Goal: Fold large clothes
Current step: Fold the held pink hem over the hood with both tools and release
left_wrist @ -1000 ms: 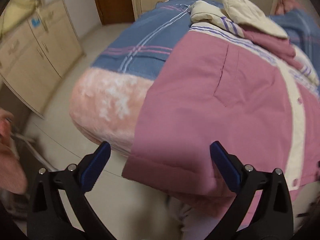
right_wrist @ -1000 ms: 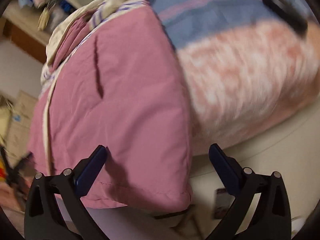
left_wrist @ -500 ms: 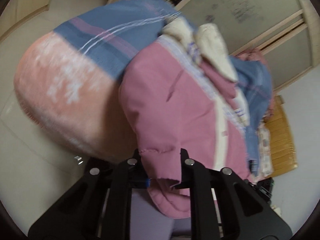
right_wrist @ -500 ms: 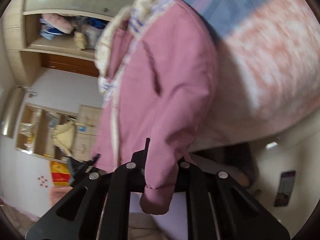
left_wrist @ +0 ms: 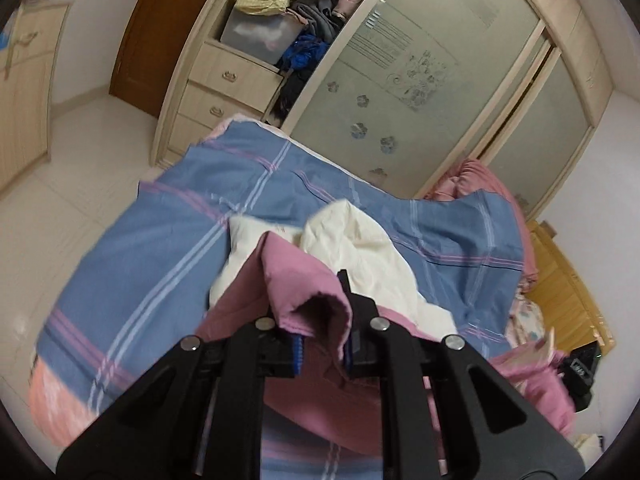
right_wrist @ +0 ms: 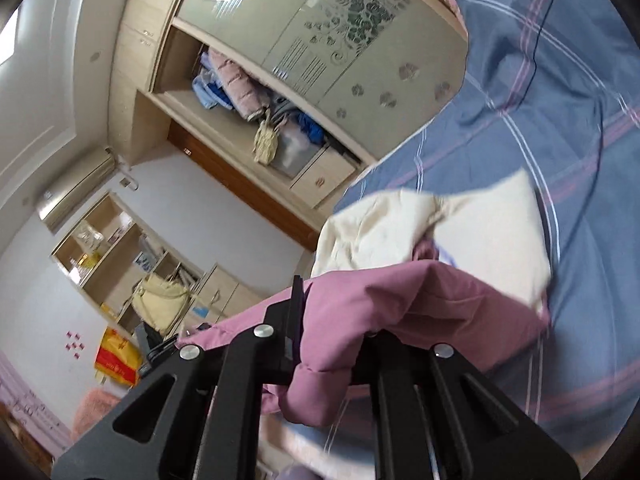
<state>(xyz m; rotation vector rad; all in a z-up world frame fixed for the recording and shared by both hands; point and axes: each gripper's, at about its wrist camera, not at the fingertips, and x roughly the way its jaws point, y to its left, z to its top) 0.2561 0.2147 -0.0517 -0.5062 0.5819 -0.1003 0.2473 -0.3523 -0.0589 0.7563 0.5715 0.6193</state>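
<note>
Bedroom wardrobes (left_wrist: 420,80) loom behind a bed (left_wrist: 160,248) spread with a blue plaid cover. Each tool, left tool (left_wrist: 322,340) and right tool (right_wrist: 328,344), is clamped tight on a corner of the pink jacket (left_wrist: 296,276), whose hem is lifted toward its cream hood (left_wrist: 360,248) just ahead. I'd judge the first fold only half made, with laying down and further folds left.

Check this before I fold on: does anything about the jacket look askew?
Yes. The pink jacket is bunched between both shut grippers, left gripper and right gripper, its cream lining rumpled on the blue bedspread.
</note>
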